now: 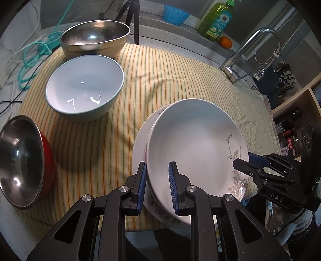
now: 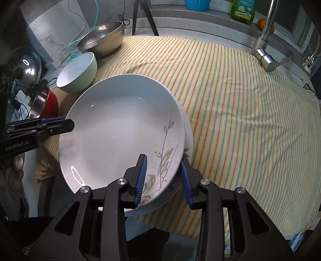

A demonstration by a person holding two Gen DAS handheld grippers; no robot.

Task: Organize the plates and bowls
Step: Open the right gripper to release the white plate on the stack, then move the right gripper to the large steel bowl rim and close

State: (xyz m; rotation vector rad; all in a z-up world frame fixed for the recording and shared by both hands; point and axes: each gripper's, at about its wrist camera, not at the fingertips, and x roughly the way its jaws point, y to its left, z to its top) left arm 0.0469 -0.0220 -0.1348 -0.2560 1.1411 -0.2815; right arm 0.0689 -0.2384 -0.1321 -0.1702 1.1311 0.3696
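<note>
A white plate with a leaf print (image 1: 192,144) (image 2: 120,128) sits tilted on a second white plate (image 1: 138,144) (image 2: 187,132) on the striped cloth. My left gripper (image 1: 156,186) straddles the near-left rims of both plates, jaws a plate-stack apart. My right gripper (image 2: 163,176) straddles the opposite rims, also showing in the left wrist view (image 1: 248,160). The left gripper shows in the right wrist view (image 2: 60,123). A pale green bowl (image 1: 84,88) (image 2: 77,72), a steel bowl (image 1: 94,38) (image 2: 101,38) and a red-sided steel bowl (image 1: 24,160) (image 2: 43,104) stand at the left.
A yellow striped cloth (image 1: 160,80) (image 2: 240,110) covers the counter. A faucet (image 1: 246,56) (image 2: 264,40), a green soap bottle (image 1: 216,20), an orange (image 1: 225,42) and a blue cup (image 1: 174,15) stand behind. A tripod leg (image 1: 132,20), a pot lid (image 2: 26,64) and cables (image 1: 34,56) lie at the left.
</note>
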